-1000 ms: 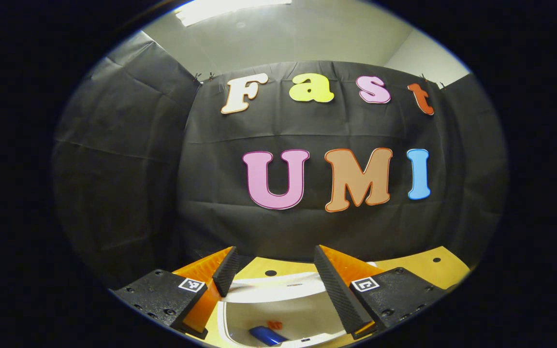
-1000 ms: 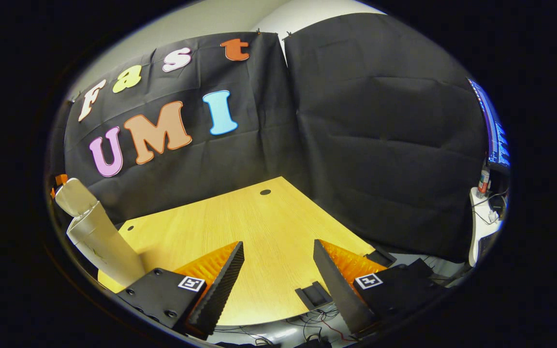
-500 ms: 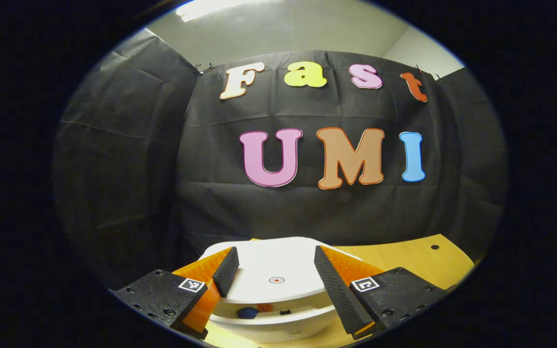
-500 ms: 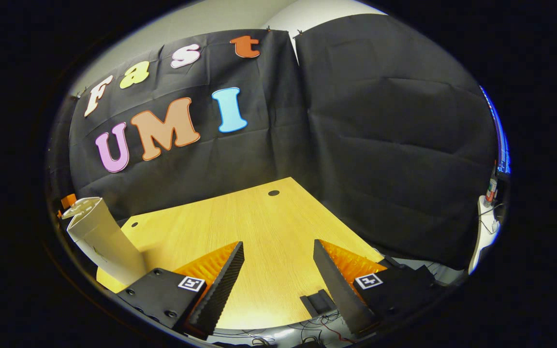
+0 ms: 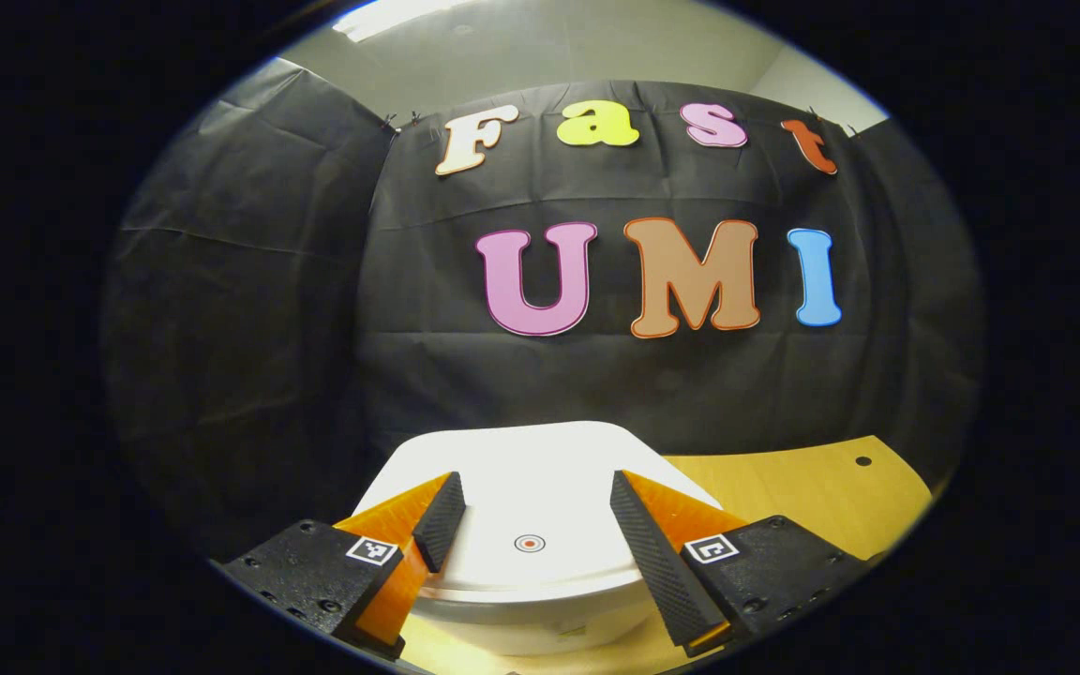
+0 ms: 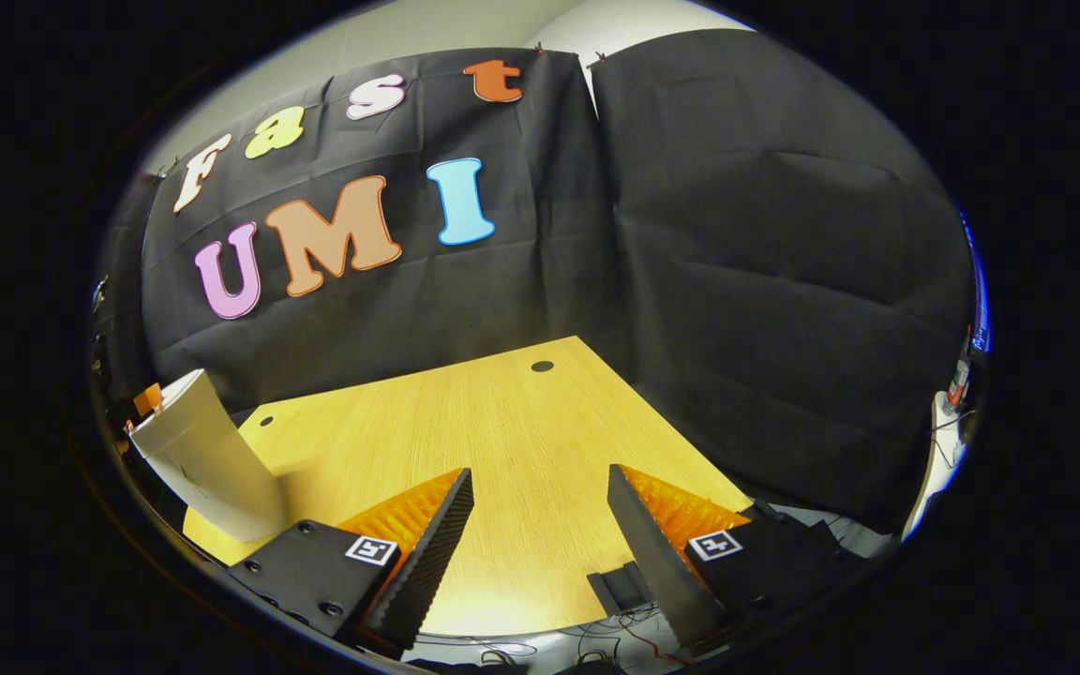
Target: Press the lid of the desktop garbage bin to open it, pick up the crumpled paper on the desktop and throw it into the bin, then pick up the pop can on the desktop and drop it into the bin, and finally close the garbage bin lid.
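In the left gripper view, the garbage bin [image 5: 540,614] is found near on the table [image 5: 812,487], with its lid [image 5: 531,511] laid down flat on top and the booth wall right behind it. In the right gripper view, the bin [image 6: 207,464] is parked at the table's [image 6: 502,450] near left edge, and cables [image 6: 549,645] are hung below the near edge.
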Available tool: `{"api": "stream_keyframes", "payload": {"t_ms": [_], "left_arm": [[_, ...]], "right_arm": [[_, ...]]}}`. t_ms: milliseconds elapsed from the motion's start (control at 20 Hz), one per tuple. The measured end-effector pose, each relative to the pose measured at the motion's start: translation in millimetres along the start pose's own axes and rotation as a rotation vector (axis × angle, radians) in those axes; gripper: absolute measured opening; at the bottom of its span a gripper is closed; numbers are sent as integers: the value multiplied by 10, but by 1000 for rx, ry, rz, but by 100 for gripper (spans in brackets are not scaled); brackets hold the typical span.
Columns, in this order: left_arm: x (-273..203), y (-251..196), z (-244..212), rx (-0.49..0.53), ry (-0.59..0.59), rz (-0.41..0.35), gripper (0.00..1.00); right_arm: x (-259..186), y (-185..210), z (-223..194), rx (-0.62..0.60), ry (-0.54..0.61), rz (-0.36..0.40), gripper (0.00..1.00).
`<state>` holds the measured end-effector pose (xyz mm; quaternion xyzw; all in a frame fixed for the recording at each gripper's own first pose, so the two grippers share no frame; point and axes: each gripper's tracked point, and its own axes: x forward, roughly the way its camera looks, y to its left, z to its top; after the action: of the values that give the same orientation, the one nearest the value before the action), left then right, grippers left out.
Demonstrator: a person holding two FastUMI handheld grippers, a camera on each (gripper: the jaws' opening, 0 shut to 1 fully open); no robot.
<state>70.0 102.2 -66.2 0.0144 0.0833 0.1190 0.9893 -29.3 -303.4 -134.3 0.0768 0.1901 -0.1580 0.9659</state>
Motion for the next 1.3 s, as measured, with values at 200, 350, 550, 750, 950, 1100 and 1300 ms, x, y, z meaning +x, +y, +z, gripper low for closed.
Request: {"api": "stream_keyframes", "payload": {"t_ms": [200, 350, 550, 750, 950, 1100, 1300], "left_arm": [[-9, 9, -38, -19, -21, 1, 95], [-33, 2, -23, -26, -32, -7, 95], [-27, 14, 37, -24, -53, -15, 95], [6, 52, 55, -5, -13, -22, 92], [-9, 170, 203, -80, -27, -4, 97], [-69, 277, 446, -38, -89, 14, 93], [-242, 231, 588, -91, -105, -11, 94]], "right_arm": [[-1, 11, -21, -8, 4, 10, 96], [21, 86, 8, -16, 1, 34, 96], [40, 210, 62, -42, -15, 58, 97], [44, 368, 60, -46, -10, 91, 97], [29, 620, 50, -81, -15, 124, 96], [30, 819, 39, -84, -16, 164, 97], [46, 1075, 77, -91, -35, 227, 97]]}}
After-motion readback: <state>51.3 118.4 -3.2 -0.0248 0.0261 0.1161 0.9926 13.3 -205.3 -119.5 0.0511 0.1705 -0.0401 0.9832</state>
